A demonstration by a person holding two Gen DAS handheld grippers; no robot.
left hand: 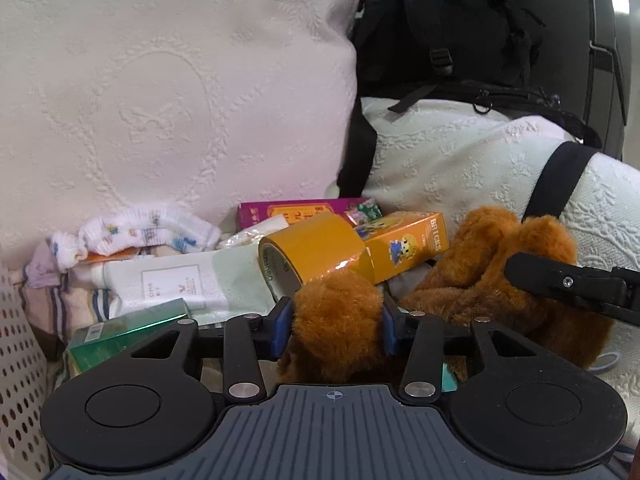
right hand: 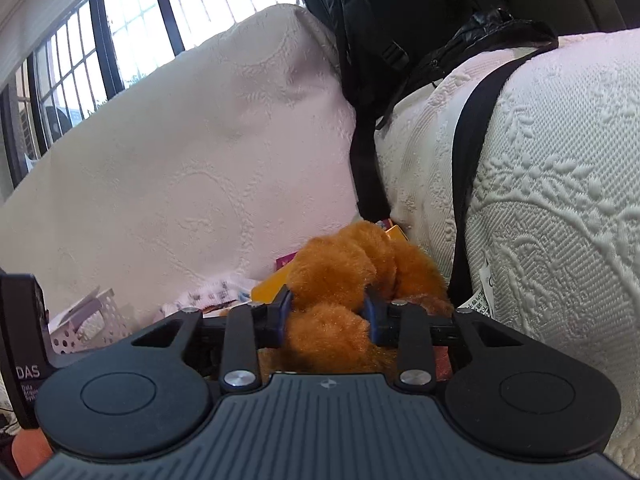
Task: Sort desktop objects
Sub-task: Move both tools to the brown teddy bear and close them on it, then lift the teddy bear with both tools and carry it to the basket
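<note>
A brown plush toy [left hand: 480, 264] lies among clutter on a white quilted sofa. My left gripper [left hand: 336, 320] is shut on one furry limb of it. My right gripper [right hand: 328, 312] is shut on another part of the same plush toy [right hand: 344, 264]; its black finger shows in the left wrist view [left hand: 560, 280] at the right. Behind the toy are a yellow tape roll [left hand: 312, 256], an orange bricks box [left hand: 404, 244], a magenta box [left hand: 296, 212], a green box [left hand: 128, 332] and a white pouch [left hand: 172, 284].
A white perforated basket [left hand: 20, 360] stands at the left and also shows in the right wrist view [right hand: 92, 324]. Baby socks [left hand: 136, 232] lie by the back cushion [left hand: 160, 80]. A black backpack [left hand: 460, 28] leans between the cushions. A window [right hand: 100, 20] is behind.
</note>
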